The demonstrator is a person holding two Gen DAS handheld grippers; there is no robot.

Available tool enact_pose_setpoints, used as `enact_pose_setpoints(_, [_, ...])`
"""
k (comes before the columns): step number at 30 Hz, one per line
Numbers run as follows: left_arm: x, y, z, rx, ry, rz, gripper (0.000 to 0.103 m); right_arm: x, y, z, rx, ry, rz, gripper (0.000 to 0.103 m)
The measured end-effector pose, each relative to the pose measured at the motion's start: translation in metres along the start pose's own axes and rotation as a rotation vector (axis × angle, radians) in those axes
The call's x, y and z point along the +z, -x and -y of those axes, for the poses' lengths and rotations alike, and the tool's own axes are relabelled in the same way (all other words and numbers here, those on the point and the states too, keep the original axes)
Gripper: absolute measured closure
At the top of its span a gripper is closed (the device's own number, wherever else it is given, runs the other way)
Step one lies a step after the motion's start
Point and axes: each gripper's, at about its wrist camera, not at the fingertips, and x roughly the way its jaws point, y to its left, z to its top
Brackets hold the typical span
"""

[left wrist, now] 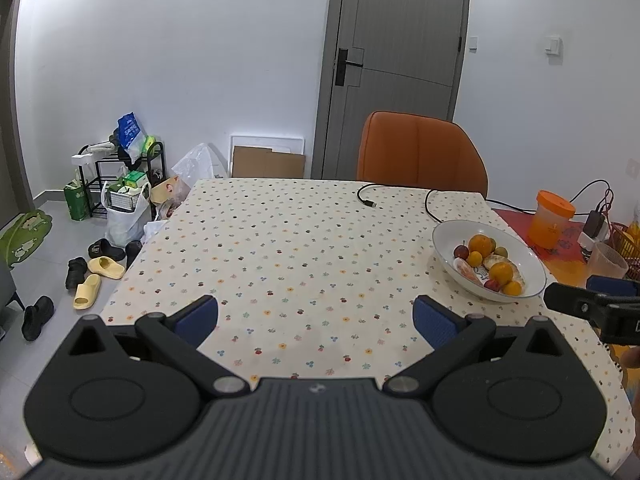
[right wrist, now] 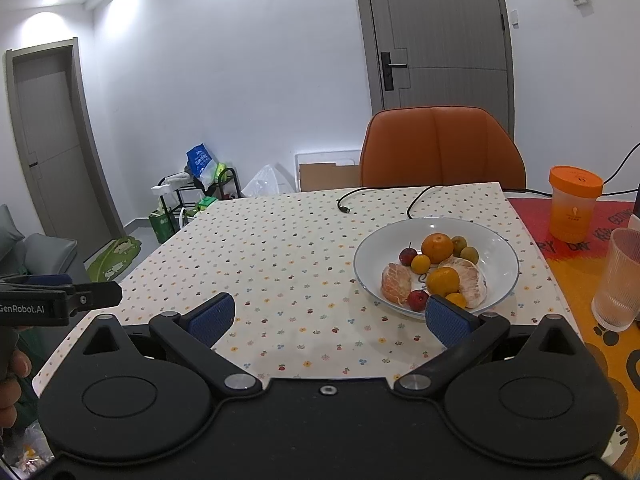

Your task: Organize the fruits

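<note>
A white bowl [right wrist: 496, 256] [left wrist: 444, 240] stands on the dotted tablecloth at the right. It holds oranges [right wrist: 437, 247] [left wrist: 480, 245], small yellow fruits [right wrist: 421, 264], red plums [right wrist: 418, 300], green fruits [right wrist: 469, 255] and peeled pomelo pieces [right wrist: 396, 282]. My right gripper [right wrist: 328, 318] is open just in front of the bowl, its right pad [right wrist: 446, 320] near the rim. Over bare cloth to the left of the bowl, my left gripper [left wrist: 316, 318] is open and holds nothing. Each gripper shows at the edge of the other's view.
An orange-lidded jar [right wrist: 574, 204] and a ribbed clear cup [right wrist: 620, 280] stand on the red-orange mat at the right. A black cable [right wrist: 344, 200] lies at the table's far edge. An orange chair [right wrist: 440, 148] stands behind. Shoes and bags are on the floor at the left.
</note>
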Motion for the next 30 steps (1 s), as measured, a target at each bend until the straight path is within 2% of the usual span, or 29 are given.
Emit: enact_pose_setpoints(30, [-0.0018,-0.0095,0.0031,0.001,-0.001,-0.034,0.0,-0.0043,-0.0042,0.0093,-0.002,-0.016,-0.013,0.0])
